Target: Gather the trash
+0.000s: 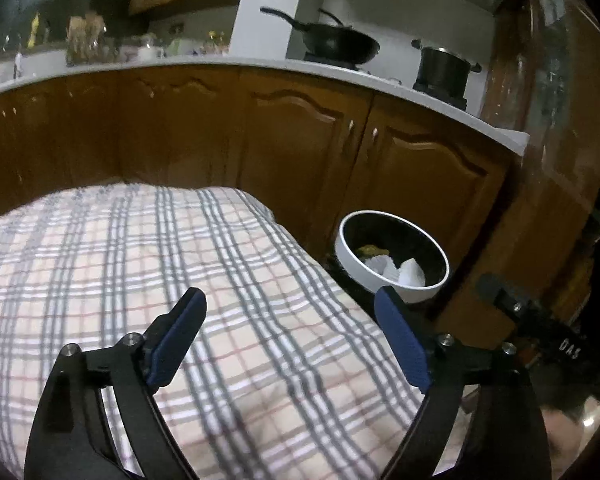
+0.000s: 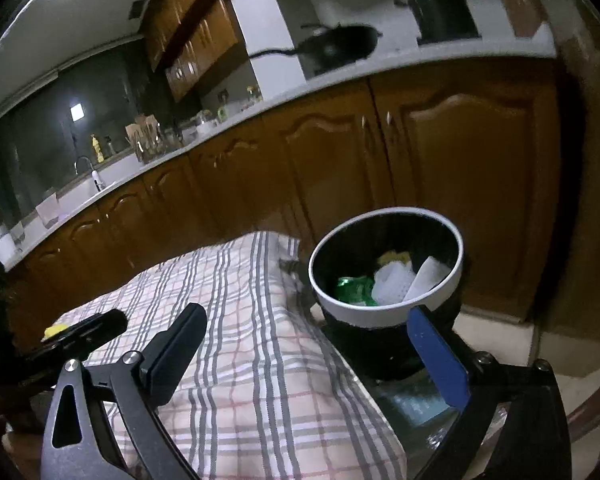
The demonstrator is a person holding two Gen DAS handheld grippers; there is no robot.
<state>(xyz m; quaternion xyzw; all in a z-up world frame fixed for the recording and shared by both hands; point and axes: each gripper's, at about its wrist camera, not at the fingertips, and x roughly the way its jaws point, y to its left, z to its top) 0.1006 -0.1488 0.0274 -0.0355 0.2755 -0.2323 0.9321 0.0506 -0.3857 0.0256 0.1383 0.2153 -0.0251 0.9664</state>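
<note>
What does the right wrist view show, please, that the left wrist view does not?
Only the right wrist view shows a green wrapper in the bin, a small yellow thing at the far left of the cloth, and a tap on the counter. Only the left wrist view shows the pot sharply, on its burner. Both show the checked cloth, the white-rimmed bin beside it holding white paper and a yellowish scrap, the wok, and brown cupboards. Each gripper's jaws stand open and empty.
</note>
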